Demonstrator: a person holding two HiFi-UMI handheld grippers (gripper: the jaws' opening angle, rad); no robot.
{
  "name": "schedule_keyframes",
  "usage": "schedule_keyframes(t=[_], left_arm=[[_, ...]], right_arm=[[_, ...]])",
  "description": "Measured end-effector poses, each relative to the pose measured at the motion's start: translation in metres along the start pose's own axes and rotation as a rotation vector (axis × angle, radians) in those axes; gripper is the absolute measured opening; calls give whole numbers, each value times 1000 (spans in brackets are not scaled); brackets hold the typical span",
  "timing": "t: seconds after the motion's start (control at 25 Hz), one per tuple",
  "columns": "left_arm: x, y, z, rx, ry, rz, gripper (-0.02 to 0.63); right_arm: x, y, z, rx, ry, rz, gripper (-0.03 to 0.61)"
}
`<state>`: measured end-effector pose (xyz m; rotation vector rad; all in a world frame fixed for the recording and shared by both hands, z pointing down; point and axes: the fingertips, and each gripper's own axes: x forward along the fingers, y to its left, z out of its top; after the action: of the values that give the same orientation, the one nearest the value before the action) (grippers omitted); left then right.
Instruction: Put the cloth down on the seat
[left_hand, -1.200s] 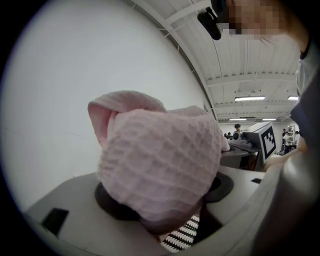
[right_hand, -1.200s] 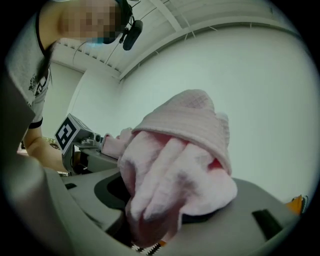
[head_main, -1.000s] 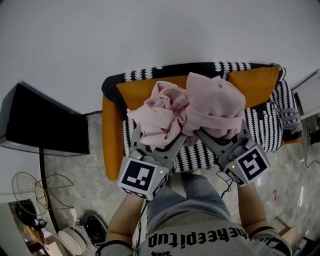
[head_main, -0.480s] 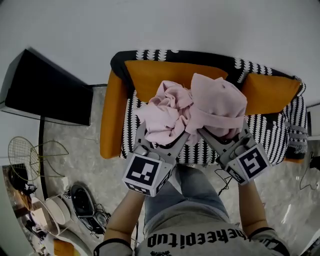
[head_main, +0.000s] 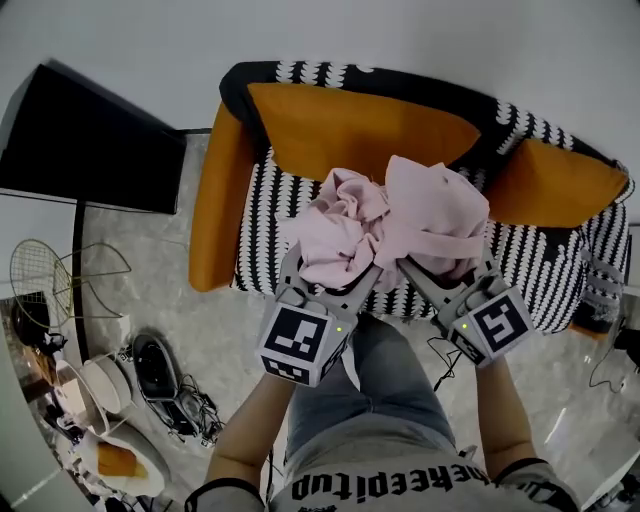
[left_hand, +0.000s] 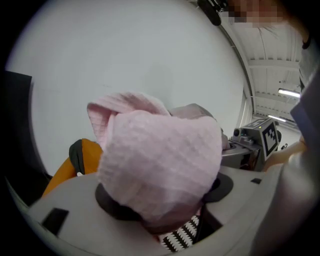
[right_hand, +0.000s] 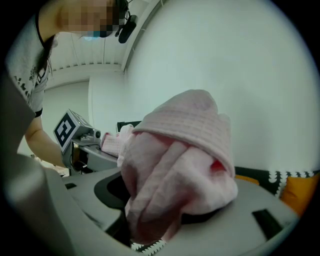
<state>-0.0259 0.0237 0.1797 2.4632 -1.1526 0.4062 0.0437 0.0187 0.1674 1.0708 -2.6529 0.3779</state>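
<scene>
A bunched pink cloth (head_main: 395, 230) hangs above the black-and-white patterned seat (head_main: 265, 225) of a small sofa. My left gripper (head_main: 335, 270) is shut on the cloth's left bundle (left_hand: 160, 170), which covers its jaws. Close beside it my right gripper (head_main: 445, 262) is shut on the right bundle (right_hand: 175, 170). In the left gripper view the right gripper's marker cube (left_hand: 267, 135) shows at the right, and in the right gripper view the left one's cube (right_hand: 67, 130) shows at the left. The fingertips of both are hidden under cloth.
The sofa has an orange back cushion (head_main: 350, 130), an orange left arm (head_main: 210, 215) and an orange cushion (head_main: 570, 185) at the right. A black panel (head_main: 80, 135) stands at the left. A wire frame (head_main: 50, 280), shoes (head_main: 165, 385) and bowls (head_main: 95, 385) lie on the floor at the lower left.
The sofa has shifted down in the head view, so more of its seat and back shows under the cloth. Both grippers keep their hold on the cloth.
</scene>
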Motion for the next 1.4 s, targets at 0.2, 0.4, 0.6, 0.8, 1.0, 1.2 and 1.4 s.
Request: schedule_keyframes(t=[0.2, 0.4, 0.6, 0.8, 1.0, 1.2, 1.4], left_arm=[[22, 6, -47, -55, 77, 23, 331], [45, 17, -92, -100, 136, 37, 331], [66, 21, -136, -131, 202, 40, 331], [88, 28, -175, -145, 254, 38, 331], [109, 36, -209, -164, 314, 32, 334], [115, 42, -236, -183, 374, 32, 333], [121, 40, -252, -191, 395, 36, 333]], right_arm=[[14, -11, -52, 59, 75, 24, 296], [30, -19, -101, 94, 154, 35, 296], [41, -30, -145, 138, 187, 25, 296], [52, -37, -191, 178, 261, 33, 296], [64, -50, -229, 211, 290, 25, 298], [71, -50, -259, 243, 362, 1, 301], [67, -56, -277, 246, 390, -12, 302]])
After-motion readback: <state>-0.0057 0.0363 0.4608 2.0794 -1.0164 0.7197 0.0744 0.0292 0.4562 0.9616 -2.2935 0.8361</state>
